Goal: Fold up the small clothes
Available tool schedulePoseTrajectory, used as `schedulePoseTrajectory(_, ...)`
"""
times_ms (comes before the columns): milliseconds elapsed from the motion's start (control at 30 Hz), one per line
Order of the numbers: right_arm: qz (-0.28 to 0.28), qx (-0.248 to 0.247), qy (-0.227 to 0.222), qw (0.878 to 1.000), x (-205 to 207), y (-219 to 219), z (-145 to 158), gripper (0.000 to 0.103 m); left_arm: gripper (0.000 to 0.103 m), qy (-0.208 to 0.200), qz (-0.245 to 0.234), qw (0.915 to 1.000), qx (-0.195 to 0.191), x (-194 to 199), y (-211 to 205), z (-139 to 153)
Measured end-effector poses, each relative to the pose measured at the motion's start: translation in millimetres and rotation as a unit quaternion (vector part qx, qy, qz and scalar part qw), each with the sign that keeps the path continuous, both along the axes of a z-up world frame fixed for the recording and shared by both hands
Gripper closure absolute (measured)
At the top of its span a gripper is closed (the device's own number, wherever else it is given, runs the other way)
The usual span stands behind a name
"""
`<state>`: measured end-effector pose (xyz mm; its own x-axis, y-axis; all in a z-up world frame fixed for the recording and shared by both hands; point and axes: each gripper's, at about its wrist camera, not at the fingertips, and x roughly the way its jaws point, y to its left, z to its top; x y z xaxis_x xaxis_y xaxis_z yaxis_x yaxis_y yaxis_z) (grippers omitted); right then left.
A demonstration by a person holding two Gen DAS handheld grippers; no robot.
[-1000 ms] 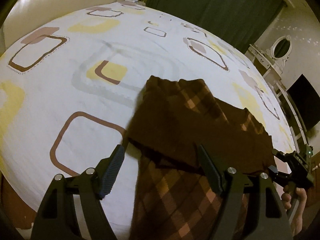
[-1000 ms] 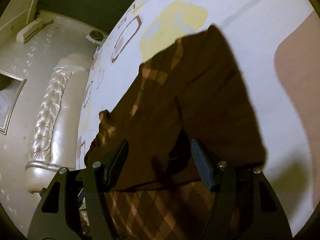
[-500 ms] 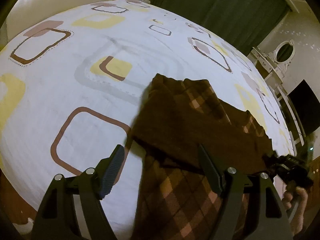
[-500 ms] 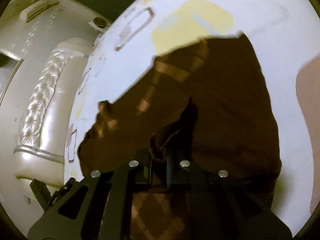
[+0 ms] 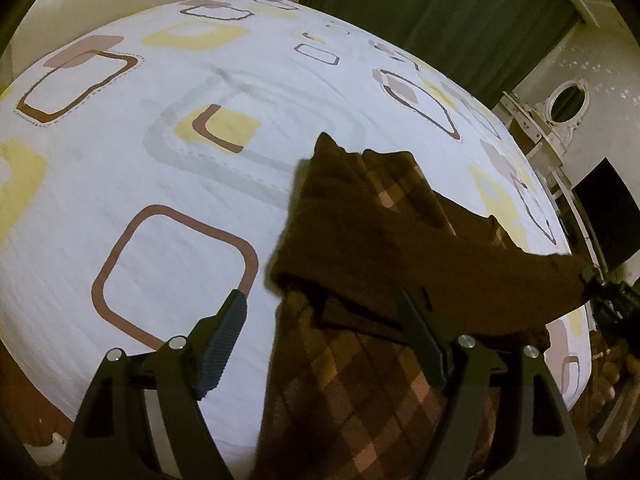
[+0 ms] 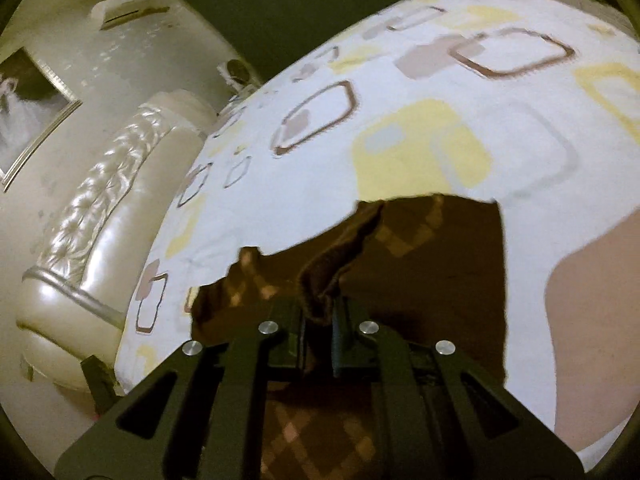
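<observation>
Since the earlier frames, your right claw (image 6: pixel 318 322) has gone from standing open over the cloth to pinched tight on it, and it has risen, drawing the edge up with it. Your left claw (image 5: pixel 322 344) has kept its place and its wide spread.

Right claw: the two fingers meet on a bunched fold of the brown plaid garment (image 6: pixel 420 264). The fold stands up between the pads as a narrow ridge. In the left wrist view this claw (image 5: pixel 600 284) sits at the far right edge, and the garment (image 5: pixel 400 252) stretches toward it in a taut, lifted sheet. Part of your hand (image 5: pixel 612 364) shows below it, dim and partly cut off by the frame edge.

Left claw: it points down at a slant toward the bed (image 5: pixel 160 160). Its jaws stand wide apart and grip nothing. The left finger (image 5: pixel 222 340) hangs over bare sheet, just beside the garment's edge; the right finger (image 5: pixel 420 340) hangs over the plaid cloth. Whether either pad touches what lies under it cannot be told.

Garment: it lies on the patterned sheet near the closer edge of the bed, with a dark upper layer folded over the plaid layer beneath. Its right portion is raised off the bed; its left portion rests flat.

A padded headboard (image 6: pixel 100 208) shows at the left in the right wrist view.
</observation>
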<state>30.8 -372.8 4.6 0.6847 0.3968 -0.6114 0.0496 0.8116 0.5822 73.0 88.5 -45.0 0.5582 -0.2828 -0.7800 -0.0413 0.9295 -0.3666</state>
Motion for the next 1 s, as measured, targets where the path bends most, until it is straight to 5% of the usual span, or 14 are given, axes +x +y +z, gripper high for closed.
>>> schedulePoseTrajectory(500,-0.062,0.026,0.088,0.994,-15,-51,-93,0.095,0.026,0.011,-0.001,0.9999,-0.002,17,-15,-6)
schedulePoseTrajectory(833,-0.073,0.008,0.083,0.994,-30,-65,-91,0.092,0.026,-0.004,-0.008,0.9994,0.032,32,-27,1)
schedulePoseTrajectory(1000,-0.097,-0.011,0.051,0.994,-36,-70,-61,0.085,0.026,0.014,0.000,0.9991,0.041,38,-17,-10)
